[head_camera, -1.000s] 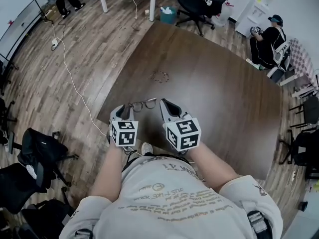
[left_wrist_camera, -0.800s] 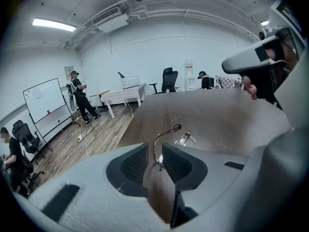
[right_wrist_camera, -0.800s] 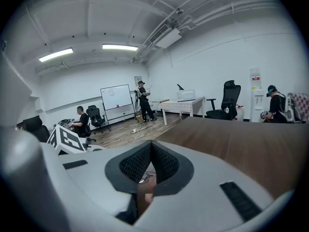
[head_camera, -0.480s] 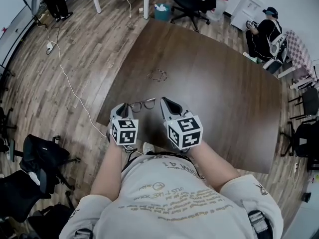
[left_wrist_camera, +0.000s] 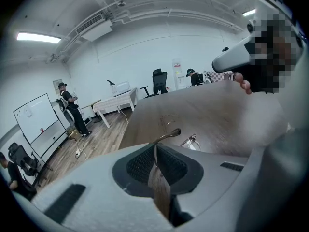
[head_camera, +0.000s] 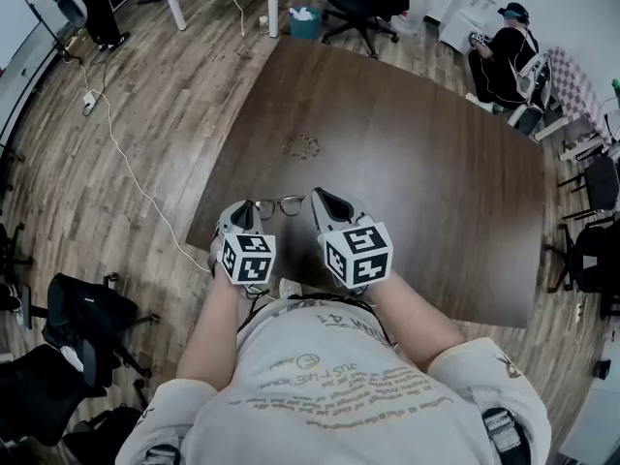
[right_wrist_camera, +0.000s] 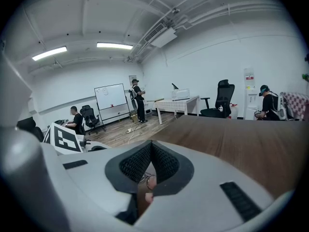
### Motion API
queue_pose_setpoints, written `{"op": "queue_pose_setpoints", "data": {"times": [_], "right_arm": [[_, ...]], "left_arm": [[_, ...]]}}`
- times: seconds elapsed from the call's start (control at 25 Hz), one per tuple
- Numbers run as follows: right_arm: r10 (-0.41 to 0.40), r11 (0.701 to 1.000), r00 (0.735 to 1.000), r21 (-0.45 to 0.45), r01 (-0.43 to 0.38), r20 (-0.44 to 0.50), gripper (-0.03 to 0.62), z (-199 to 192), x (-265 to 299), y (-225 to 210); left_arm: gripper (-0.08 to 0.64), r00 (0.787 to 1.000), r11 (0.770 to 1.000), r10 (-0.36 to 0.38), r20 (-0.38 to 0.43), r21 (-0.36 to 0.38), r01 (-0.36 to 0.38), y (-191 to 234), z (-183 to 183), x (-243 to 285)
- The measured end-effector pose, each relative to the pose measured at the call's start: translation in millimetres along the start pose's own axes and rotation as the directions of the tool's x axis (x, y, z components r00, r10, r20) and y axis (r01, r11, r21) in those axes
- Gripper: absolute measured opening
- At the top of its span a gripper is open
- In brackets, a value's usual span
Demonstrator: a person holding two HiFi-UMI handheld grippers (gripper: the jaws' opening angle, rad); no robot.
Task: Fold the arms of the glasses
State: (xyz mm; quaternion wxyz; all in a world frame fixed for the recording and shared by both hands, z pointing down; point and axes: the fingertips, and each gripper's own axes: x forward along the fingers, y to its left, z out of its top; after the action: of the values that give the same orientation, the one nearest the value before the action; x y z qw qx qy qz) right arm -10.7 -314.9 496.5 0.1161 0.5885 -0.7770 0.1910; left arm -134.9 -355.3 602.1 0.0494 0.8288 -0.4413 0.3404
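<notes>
Floor, far left: black bags [head_camera: 82, 308] and a white cable [head_camera: 126, 168] trailing over the wood boards.

Dark brown table [head_camera: 417, 163], the wearer standing at its near edge. A small loop-shaped thing [head_camera: 302, 146] lies alone on the top, too small to identify, well beyond the grippers.

Left gripper [head_camera: 242, 207]: low over the table's near-left part, at the left end of the glasses [head_camera: 279, 204]. In the left gripper view the jaws are pressed together with a thin temple arm [left_wrist_camera: 169, 135] pinched in the seam. Its curved tip sticks out past the pads, and part of the frame shows just beyond.

The glasses lie along the near edge, between the two grippers, lenses side by side.

Right gripper [head_camera: 321, 200]: just beside the right end of the glasses. From the head view I cannot tell if it touches them. In the right gripper view the pads meet at the tips with nothing visible between them. A bit of wire frame shows through the gap lower down.

Far right, beyond the table: a seated person [head_camera: 504, 51] in black.
</notes>
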Motion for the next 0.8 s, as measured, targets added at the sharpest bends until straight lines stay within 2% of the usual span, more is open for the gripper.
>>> {"op": "queue_pose_setpoints", "data": {"times": [0.2,0.44,0.8], "right_arm": [[-0.026,1.000,1.000,0.008,0.026,0.003,0.015,-0.2,-3.7,-7.9],[-0.068,0.997,0.998,0.019,0.068,0.000,0.015,-5.7,-9.0,-20.3],[-0.127,0.991,0.992,0.048,0.127,-0.001,0.015,-9.9,-22.5,-46.0]], "left_arm": [[0.028,1.000,0.992,-0.010,0.002,0.128,0.009,-16.8,8.4,3.9],[0.028,0.998,0.975,-0.062,0.006,0.213,0.059,-39.4,13.5,9.8],[0.020,0.997,0.965,-0.077,-0.013,0.249,0.078,-51.6,23.0,17.5]]}}
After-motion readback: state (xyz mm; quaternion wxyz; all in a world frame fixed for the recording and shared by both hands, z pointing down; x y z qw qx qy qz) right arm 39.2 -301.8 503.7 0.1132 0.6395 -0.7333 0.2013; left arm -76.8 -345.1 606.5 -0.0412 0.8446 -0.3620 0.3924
